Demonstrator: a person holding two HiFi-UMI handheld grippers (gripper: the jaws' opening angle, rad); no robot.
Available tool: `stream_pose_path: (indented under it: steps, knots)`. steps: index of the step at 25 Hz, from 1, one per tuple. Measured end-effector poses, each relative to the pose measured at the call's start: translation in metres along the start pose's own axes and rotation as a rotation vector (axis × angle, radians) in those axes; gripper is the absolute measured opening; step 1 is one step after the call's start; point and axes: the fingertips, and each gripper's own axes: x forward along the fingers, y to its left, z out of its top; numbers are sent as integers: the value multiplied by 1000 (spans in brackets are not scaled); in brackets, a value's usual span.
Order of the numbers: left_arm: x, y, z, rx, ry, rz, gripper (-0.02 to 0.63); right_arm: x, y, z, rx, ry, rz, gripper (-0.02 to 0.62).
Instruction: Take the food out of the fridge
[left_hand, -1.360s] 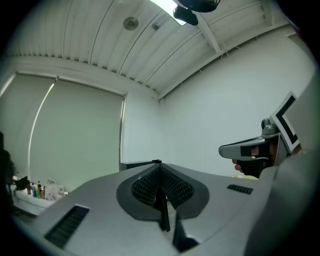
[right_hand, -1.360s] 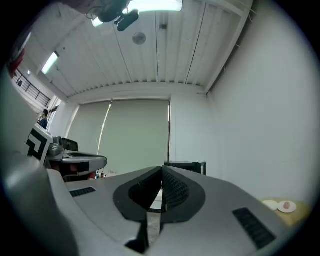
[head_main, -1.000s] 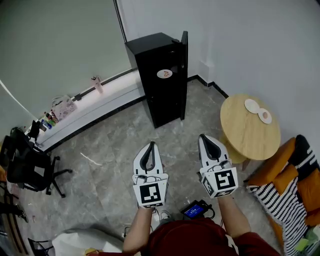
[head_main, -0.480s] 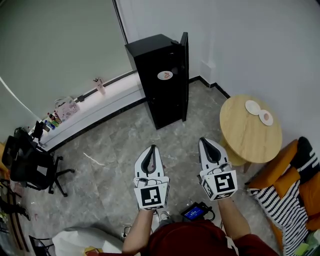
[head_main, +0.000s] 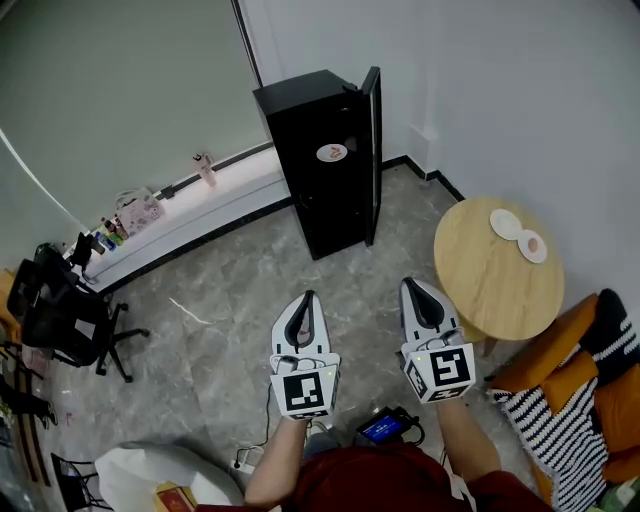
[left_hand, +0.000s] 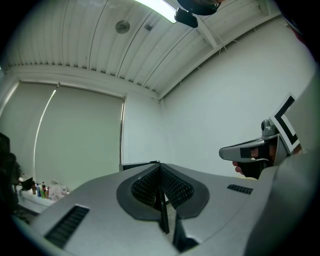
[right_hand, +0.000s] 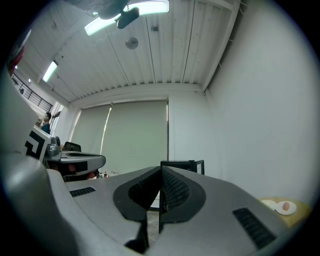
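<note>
A small black fridge (head_main: 325, 160) stands against the far wall, its door (head_main: 372, 150) ajar at the right side; its inside is hidden. My left gripper (head_main: 306, 297) and right gripper (head_main: 412, 285) are held side by side over the floor, well short of the fridge, both shut and empty. In the left gripper view the jaws meet in front of the fridge top (left_hand: 137, 165), with the right gripper (left_hand: 252, 150) at the right. In the right gripper view the fridge (right_hand: 182, 165) shows just past the closed jaws.
A round wooden table (head_main: 495, 265) with two small plates (head_main: 518, 231) stands at the right. An orange and striped seat (head_main: 580, 390) is at the lower right. A black office chair (head_main: 65, 315) is at the left, below a low ledge (head_main: 190, 215) with small items.
The view has drifted slightly; the fridge and table sit a little lower and nearer in the frame. Both grippers keep the same pose, shut.
</note>
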Motion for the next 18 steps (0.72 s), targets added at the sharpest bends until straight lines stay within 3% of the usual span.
stream_pose_path:
  steps: [5,8,18]
  knots:
    - [3,-5,3,2,-1,8,12,0,-11,1,16,-1,-6,23]
    - [7,-4,-1,44,46,3,12,5,-16,3,14,-2,-2,23]
    - [35,8,-14,35,47,-1,12,35,-20,-4,-2,4,-3,23]
